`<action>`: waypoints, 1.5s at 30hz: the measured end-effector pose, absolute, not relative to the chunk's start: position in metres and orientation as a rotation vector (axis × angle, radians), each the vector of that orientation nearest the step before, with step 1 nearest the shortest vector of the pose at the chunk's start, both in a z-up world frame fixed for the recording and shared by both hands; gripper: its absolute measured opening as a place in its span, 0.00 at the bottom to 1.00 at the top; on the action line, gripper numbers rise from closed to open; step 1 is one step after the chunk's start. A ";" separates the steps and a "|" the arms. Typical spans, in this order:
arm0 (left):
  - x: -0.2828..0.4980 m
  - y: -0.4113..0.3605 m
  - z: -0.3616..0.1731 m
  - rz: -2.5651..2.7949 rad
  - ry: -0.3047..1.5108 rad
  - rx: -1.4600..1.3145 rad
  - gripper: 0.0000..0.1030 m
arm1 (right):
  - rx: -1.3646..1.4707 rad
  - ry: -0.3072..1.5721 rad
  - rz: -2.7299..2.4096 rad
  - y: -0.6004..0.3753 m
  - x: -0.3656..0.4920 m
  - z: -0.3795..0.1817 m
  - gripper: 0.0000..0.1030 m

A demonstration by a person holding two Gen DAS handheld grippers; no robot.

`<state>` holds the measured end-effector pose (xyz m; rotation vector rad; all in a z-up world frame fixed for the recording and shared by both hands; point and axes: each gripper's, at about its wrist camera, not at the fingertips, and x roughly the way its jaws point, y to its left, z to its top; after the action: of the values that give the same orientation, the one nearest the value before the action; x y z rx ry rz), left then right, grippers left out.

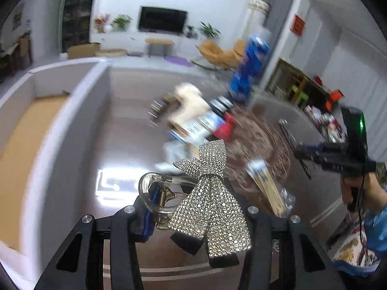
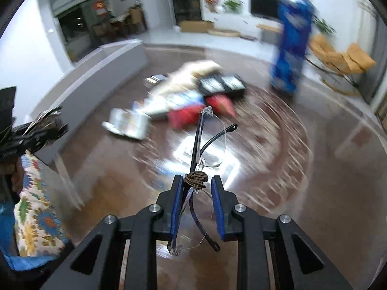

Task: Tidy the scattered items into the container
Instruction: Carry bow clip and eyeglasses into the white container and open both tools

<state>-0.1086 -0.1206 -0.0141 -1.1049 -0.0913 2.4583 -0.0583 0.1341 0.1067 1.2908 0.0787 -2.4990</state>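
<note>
Gleaming brown table [image 2: 314,193] — left gripper [image 1: 193,213] clamps bow clip [image 1: 210,207], right gripper [image 2: 196,193] glasses [image 2: 205,140].

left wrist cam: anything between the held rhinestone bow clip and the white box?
Left wrist view: nothing. Only bare glossy tabletop separates the bow clip from the white box.

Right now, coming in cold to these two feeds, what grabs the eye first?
The glittering rhinestone bow hair clip fills the foreground of the left wrist view, held in the left tongs. In the right wrist view, rimless glasses stick up from the right tongs. Behind both lies a blurred heap of items on the glossy brown table.
</note>
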 end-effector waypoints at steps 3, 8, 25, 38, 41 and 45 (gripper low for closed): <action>-0.119 -0.177 0.005 2.574 -0.124 -1.109 0.46 | 1.206 0.076 -2.420 0.075 -0.077 0.128 0.24; -0.143 -0.280 0.007 2.760 -0.209 -1.198 0.46 | 1.093 0.049 -2.269 -0.049 -0.124 0.154 0.24; -0.196 -0.385 -0.066 2.864 -0.125 -1.750 0.62 | 1.184 0.356 -2.116 -0.304 -0.192 0.069 0.73; -0.196 -0.329 -0.091 2.730 0.375 -1.971 0.76 | 1.090 0.580 -2.126 -0.287 -0.166 0.051 0.59; -0.188 -0.316 -0.092 2.713 0.366 -1.946 0.76 | 1.074 0.559 -2.142 -0.282 -0.161 0.052 0.59; -0.182 -0.304 -0.091 2.744 0.389 -1.906 0.76 | 1.056 0.503 -2.194 -0.266 -0.151 0.056 0.59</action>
<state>-0.1818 -0.3043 -0.0908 -1.9056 0.3893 2.7435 -0.1514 -0.2664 0.0557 1.0561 0.5026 -2.1943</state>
